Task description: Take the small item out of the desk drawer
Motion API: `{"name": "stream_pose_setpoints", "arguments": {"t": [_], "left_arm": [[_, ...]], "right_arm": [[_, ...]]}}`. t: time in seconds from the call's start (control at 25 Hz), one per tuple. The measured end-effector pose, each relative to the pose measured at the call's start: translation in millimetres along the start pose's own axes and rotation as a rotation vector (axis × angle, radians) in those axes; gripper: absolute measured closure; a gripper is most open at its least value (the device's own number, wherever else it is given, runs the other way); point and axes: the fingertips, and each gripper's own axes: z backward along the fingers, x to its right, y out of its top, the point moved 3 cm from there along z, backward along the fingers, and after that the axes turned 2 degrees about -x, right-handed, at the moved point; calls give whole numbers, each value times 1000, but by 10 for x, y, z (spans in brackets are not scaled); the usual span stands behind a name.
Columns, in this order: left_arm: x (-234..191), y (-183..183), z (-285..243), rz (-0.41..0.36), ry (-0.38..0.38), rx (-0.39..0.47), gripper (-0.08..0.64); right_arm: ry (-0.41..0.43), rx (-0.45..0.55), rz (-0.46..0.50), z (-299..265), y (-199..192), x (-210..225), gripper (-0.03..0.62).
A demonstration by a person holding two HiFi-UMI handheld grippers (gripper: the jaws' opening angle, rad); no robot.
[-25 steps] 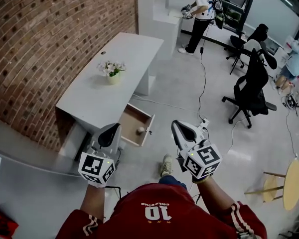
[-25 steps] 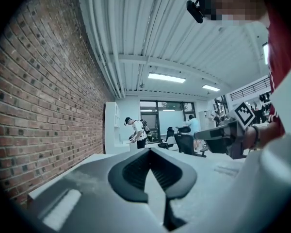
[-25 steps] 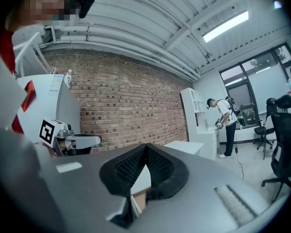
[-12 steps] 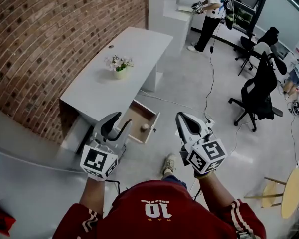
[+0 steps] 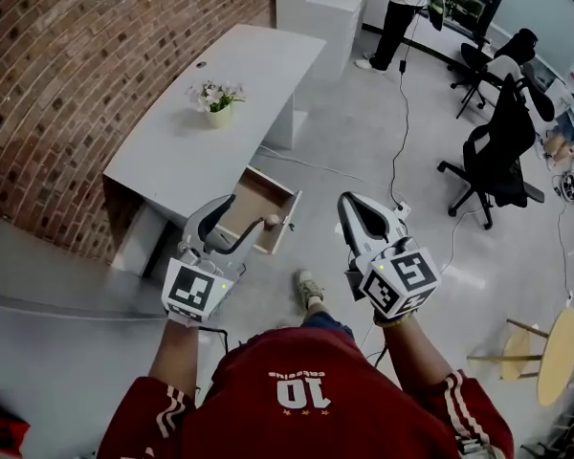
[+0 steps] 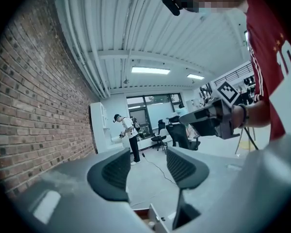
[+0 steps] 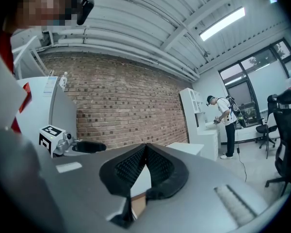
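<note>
Wood-lined drawer (image 5: pixel 285 208) open; ball (image 5: pixel 271 221) inside, at its right end.
Opening done; grab remains; left gripper (image 5: pixel 247 214) near it, jaws just spread, nothing between; right gripper (image 5: pixel 352 204) pressed together, empty.

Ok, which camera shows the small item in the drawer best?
The head view: the small item lies in plain sight in the open drawer. The left gripper view catches only a drawer corner at its bottom edge; the right gripper view shows only a sliver of wood.
</note>
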Motion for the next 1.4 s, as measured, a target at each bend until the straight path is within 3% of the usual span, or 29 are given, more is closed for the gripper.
{"name": "stream_pose_setpoints", "arguments": {"t": [0.12,0.24,0.44,0.64,0.92,1.04,1.2,1.4], "left_arm": [[25,-54,-90,24,-3,-7,328],[-15,-206,-205,-55,-25,-42,328],[-88,-590,-493,-68,-50,-113,328],[-154,-858,-788,6,-57,-147,328],[-296,-1331,-1147,27,-96,-197,328],[-277,-1615,-1274,-2,-142,-224,328],[-203,-2086,-1459,-99,-221,-282,328],[-96,-2785,-1643,-119,-286,-360,328]], "right_arm": [[-2,-6,-1,-42,1,84,590],[0,-1,11,-128,8,152,590],[11,-8,-1,-348,-94,374,589],[27,-13,-12,-585,-186,626,589],[49,-52,-38,-882,-334,906,590],[49,-62,-37,-941,-385,963,589],[41,-83,-68,-1005,-603,1035,589],[15,-122,-109,-1072,-1033,1122,590]]}}
